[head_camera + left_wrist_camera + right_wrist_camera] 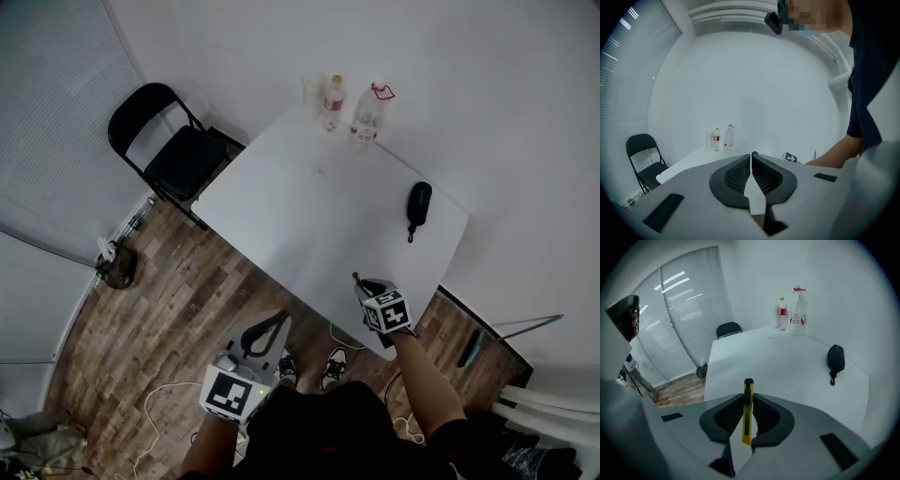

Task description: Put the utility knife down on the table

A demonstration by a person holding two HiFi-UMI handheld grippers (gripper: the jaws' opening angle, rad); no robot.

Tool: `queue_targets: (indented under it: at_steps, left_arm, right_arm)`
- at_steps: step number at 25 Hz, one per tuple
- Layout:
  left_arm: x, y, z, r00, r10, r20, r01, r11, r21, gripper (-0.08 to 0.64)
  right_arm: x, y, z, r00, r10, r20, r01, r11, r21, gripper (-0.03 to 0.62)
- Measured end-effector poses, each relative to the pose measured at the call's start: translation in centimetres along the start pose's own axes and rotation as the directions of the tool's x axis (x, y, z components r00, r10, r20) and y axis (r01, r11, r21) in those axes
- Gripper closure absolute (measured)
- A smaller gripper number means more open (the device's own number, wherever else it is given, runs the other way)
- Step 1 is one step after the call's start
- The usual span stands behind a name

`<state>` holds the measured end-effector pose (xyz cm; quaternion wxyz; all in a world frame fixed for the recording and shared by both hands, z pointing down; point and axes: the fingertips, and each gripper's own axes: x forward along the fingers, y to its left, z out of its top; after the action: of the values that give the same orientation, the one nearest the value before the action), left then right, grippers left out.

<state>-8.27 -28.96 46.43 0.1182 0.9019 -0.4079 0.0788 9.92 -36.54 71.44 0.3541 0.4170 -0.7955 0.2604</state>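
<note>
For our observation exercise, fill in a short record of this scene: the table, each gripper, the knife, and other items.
table: white, set against the wall
right gripper: shut on the knife, at the table's near edge
knife: yellow, not yet put down
left gripper: shut, empty, off the table
on table: bottles at far end, black pouch
chair: black, beside the table

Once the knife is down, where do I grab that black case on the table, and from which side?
Grip the black case across the middle of its body, from above. It lies flat on the table, long and narrow, so the long sides likely give the shortest span; the strap at its near end looks too slack. The right tongs hold the utility knife.
</note>
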Motion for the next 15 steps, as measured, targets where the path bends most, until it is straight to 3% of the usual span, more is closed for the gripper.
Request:
queue_targets:
  at_steps: [15]
  left_arm:
    - [-0.5,1.1,-1.0,0.999,0.047,-0.014,-0.047,0.999,-0.021,0.529]
  right_arm:
    - [2.3,0.7,-2.7,0.994,0.030,-0.106,-0.029,0.999,0.014,0.520]
